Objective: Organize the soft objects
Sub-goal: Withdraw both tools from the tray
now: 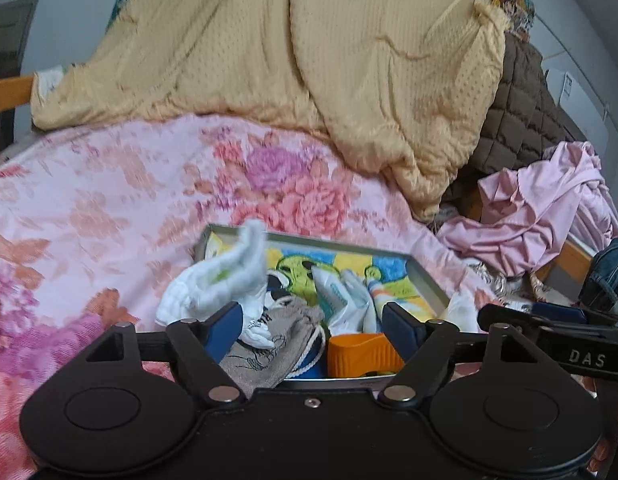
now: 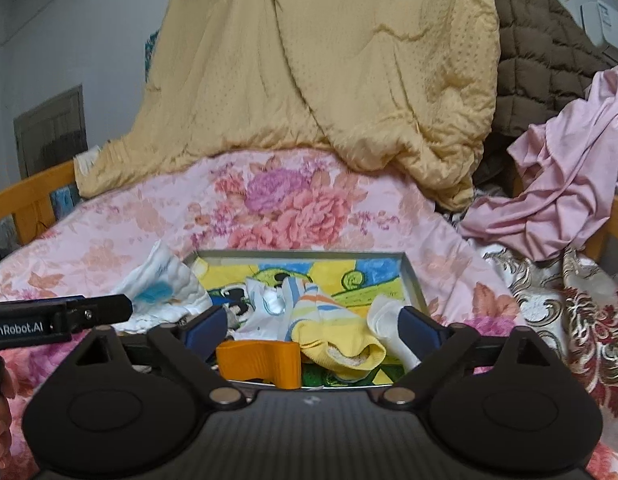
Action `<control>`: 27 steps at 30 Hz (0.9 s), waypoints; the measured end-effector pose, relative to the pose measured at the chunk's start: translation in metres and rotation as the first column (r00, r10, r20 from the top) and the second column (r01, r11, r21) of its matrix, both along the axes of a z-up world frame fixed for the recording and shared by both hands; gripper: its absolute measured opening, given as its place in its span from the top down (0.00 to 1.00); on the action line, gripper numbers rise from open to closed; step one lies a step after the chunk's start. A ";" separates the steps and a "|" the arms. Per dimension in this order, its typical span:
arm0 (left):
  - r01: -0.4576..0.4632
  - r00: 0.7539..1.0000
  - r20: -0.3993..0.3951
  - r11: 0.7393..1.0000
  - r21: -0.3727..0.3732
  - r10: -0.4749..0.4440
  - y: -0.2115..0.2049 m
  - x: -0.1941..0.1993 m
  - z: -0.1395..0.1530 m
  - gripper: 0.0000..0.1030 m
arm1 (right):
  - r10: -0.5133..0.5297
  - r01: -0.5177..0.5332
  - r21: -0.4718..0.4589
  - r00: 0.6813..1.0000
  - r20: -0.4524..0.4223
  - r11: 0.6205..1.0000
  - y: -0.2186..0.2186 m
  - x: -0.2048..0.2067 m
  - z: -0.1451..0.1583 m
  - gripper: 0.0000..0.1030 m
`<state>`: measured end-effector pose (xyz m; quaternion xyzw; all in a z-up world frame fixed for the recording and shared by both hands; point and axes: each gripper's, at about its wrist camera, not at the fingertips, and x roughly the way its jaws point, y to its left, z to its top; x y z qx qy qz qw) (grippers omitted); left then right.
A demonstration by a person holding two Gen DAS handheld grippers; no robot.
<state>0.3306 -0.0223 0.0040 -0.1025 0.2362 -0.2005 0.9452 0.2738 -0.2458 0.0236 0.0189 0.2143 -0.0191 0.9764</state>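
Left gripper [image 1: 313, 320] has its blue fingers [image 1: 225, 326] spread wide apart, nothing clamped between them. They hang over the near end of the tray [image 1: 427, 276], with a white sock [image 1: 229, 276] flopped over the tray's left rim just beyond the left finger, a grey pouch [image 1: 277, 344] under the gap, and an orange block [image 1: 361, 354] near the right finger.

Right gripper [image 2: 313, 328] is the same deal: fingers [image 2: 419, 330] wide apart and gripping nothing. A yellow sock [image 2: 333, 340] with stripes lies in the tray between them, and a white sock [image 2: 385, 320] sits right by the right finger, though I can't tell if it touches.

The tray sits on a pink floral bedspread [image 1: 109, 208]. Farther back there's a big yellow quilt [image 1: 269, 60] heaped up, a brown quilted jacket [image 2: 549, 60] to its right, and a crumpled pink garment [image 2: 569, 184] on the right side of the bed.
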 end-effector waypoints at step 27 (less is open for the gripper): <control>-0.065 0.989 0.138 0.995 0.071 0.055 0.015 -0.144 0.031 0.01 | -0.036 0.032 0.031 0.993 0.112 0.999 0.003 -0.144 0.021 0.00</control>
